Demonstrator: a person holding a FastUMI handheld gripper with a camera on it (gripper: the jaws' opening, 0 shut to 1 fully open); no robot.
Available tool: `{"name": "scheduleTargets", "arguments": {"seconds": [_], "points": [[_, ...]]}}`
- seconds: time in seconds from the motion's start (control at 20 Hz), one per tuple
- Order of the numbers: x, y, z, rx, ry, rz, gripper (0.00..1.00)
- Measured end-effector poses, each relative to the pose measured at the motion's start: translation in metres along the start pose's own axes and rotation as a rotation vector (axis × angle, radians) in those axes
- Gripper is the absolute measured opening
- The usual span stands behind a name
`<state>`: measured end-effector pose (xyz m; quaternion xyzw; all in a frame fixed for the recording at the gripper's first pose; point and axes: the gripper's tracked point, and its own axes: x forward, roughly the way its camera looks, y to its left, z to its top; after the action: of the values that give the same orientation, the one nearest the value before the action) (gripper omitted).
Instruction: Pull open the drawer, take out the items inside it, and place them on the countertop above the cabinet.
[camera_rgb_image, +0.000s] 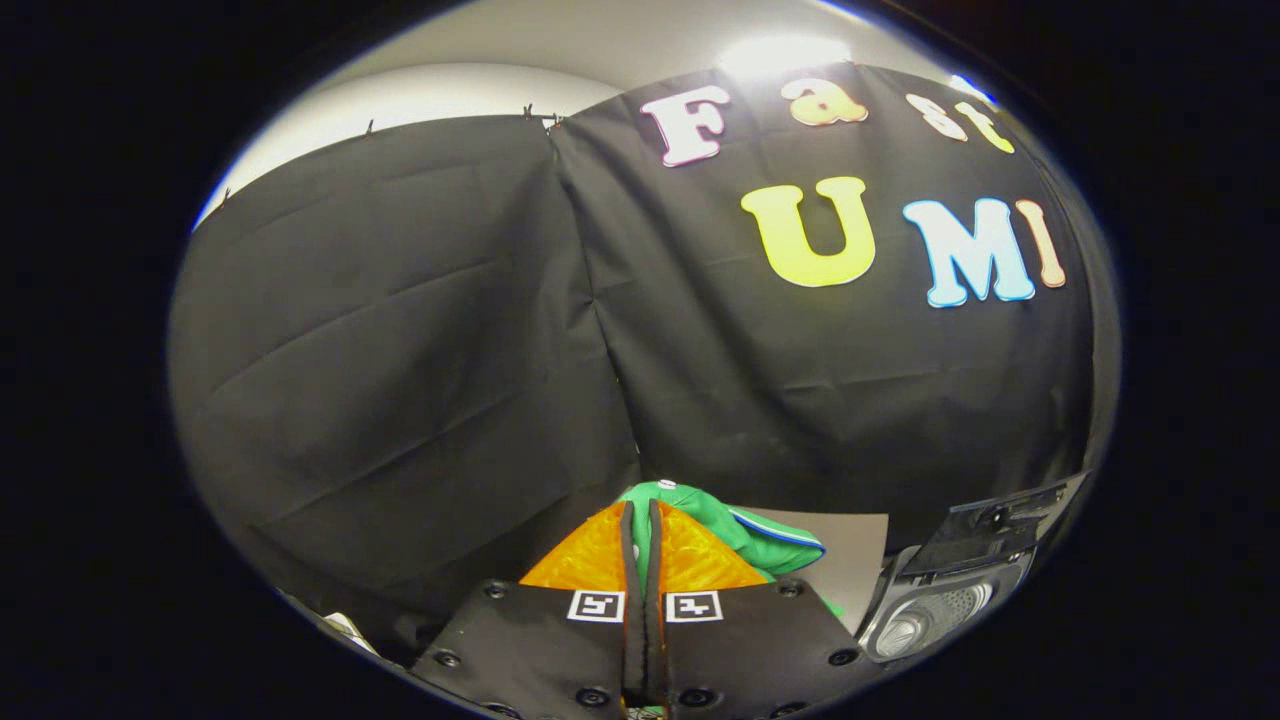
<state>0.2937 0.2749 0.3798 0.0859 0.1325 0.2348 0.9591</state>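
— Where's my gripper (641, 520) at?
— I see its fingers pressed nearly together, pinching a soft, crumpled green cloth (760, 535) with a blue-and-white edge.
— Beyond that?
— The cloth bunches just ahead of the fingers above a pale flat tabletop (855, 570); a grey appliance (945, 590) with a ribbed round part sits close beside, draped black cloth wall (420, 380) behind

Your gripper (641, 520) has its fingers nearly closed on green cloth (745, 530), only a thin slit between them. Just ahead, the cloth bunches against the booth wall (420, 350), so there's little room forward. Right of the cloth lies bare countertop (850, 560); further right an appliance (950, 590) blocks passage.
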Motion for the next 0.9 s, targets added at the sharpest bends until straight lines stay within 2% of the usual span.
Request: {"name": "scheduleTargets", "arguments": {"seconds": [0.25,0.65,0.9], "points": [[-0.031,-0.047,0.011,0.021,-0.029,-0.058,0.01],[-0.088,-0.163,0.005,0.044,-0.041,-0.163,0.01],[-0.124,-0.230,0.000,0.075,-0.055,-0.194,0.01]]}}
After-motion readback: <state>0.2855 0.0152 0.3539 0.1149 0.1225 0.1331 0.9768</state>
